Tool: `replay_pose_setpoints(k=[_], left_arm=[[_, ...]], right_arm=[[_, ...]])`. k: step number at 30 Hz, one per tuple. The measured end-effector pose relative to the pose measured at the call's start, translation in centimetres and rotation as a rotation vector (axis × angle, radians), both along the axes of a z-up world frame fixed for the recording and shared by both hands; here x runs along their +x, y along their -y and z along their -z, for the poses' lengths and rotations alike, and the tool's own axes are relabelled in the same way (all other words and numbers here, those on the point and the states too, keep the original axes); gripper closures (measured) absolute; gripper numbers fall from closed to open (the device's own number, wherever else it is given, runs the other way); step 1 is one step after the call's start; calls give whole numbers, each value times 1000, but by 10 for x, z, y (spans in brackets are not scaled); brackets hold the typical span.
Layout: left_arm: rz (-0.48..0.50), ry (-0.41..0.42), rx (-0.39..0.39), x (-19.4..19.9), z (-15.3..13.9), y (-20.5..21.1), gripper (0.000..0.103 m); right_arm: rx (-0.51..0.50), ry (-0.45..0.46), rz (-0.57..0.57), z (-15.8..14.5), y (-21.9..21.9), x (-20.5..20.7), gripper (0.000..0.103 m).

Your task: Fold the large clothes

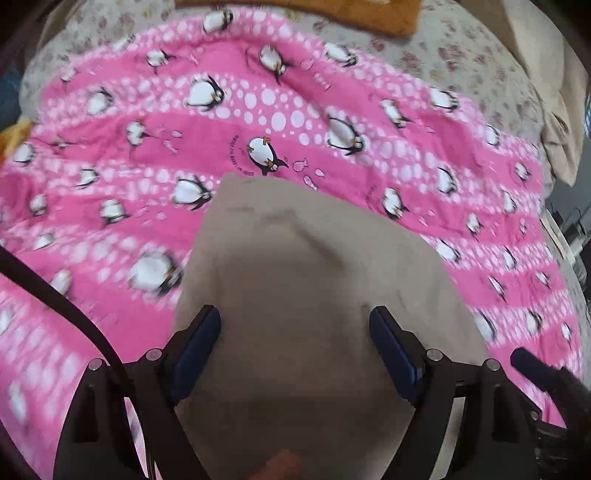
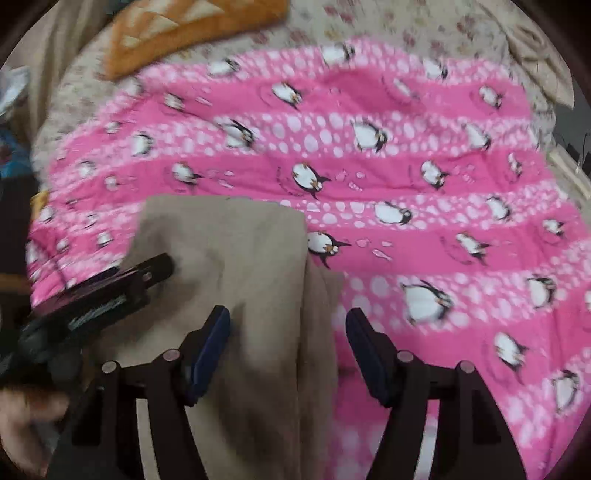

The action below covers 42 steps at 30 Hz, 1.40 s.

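A beige garment [image 1: 303, 280] lies folded on a pink penguin-print blanket [image 1: 332, 110]. My left gripper [image 1: 295, 328] is open, its blue pads apart above the garment's near part. In the right wrist view the same beige garment [image 2: 236, 266] lies at lower left on the pink blanket [image 2: 424, 177]. My right gripper [image 2: 288, 328] is open above the garment's right edge, one pad over the cloth and one over the blanket. The left gripper also shows there [image 2: 110, 291] at the left, over the garment's left side.
The blanket lies on a floral bedsheet [image 1: 461, 48]. An orange quilted cushion [image 2: 192, 29] lies at the far side of the bed. Beige bedding [image 1: 546, 74] is bunched at the far right corner. A dark cable [image 1: 66, 302] crosses the left view.
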<state>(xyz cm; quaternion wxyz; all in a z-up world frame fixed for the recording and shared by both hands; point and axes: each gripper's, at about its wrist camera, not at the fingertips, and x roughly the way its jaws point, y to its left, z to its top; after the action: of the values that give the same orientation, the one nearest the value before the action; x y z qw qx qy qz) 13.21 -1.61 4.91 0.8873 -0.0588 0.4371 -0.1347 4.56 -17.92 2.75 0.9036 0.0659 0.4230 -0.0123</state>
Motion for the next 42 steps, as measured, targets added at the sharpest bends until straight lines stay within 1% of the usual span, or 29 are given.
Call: replay_pose_setpoints(k=[2, 3, 5, 7, 8, 10, 11, 12, 13, 17, 19, 22, 24, 32, 37, 42], left_arm=[[22, -7, -34, -36, -11, -13, 36], [22, -13, -23, -56, -14, -20, 36], [9, 12, 18, -100, -15, -31, 37], [-44, 35, 76, -146, -10, -44, 36], [-55, 41, 81, -158, -9, -47, 36], [-75, 74, 107, -187, -8, -50, 37], [-83, 90, 132, -196, -7, -48, 37], [-86, 103, 160, -203, -5, -45, 36], [-81, 113, 171, -208, -5, -42, 36], [-63, 151, 172, -218, -9, -36, 37], [-51, 172, 173, -223, -11, -33, 37], [-40, 170, 176, -223, -9, -29, 37], [-42, 162, 171, -222, -8, -28, 37], [-50, 138, 148, -217, -5, -27, 37], [-45, 125, 144, -215, -3, -25, 37], [-43, 113, 146, -213, -1, -23, 36]], right_arm=[[-12, 34, -45, -9, 1, -36, 33], [-24, 48, -54, -12, 4, -52, 32], [-82, 67, -50, -9, 6, -95, 30], [-124, 63, -12, -8, 9, -127, 30], [-112, 60, 7, -10, 11, -137, 30], [-38, 112, 14, -20, 16, -161, 30], [-26, 151, 14, -26, 16, -172, 29], [-28, 173, 25, -29, 15, -178, 27], [-25, 189, 38, -31, 15, -184, 26], [9, 202, 79, -31, 16, -199, 25], [4, 210, 82, -32, 15, -202, 25], [-38, 220, 90, -32, 11, -202, 25], [-45, 216, 94, -31, 10, -200, 25], [-38, 192, 99, -25, 8, -191, 25], [-41, 191, 90, -24, 6, -189, 25], [-21, 181, 91, -23, 7, -187, 24]])
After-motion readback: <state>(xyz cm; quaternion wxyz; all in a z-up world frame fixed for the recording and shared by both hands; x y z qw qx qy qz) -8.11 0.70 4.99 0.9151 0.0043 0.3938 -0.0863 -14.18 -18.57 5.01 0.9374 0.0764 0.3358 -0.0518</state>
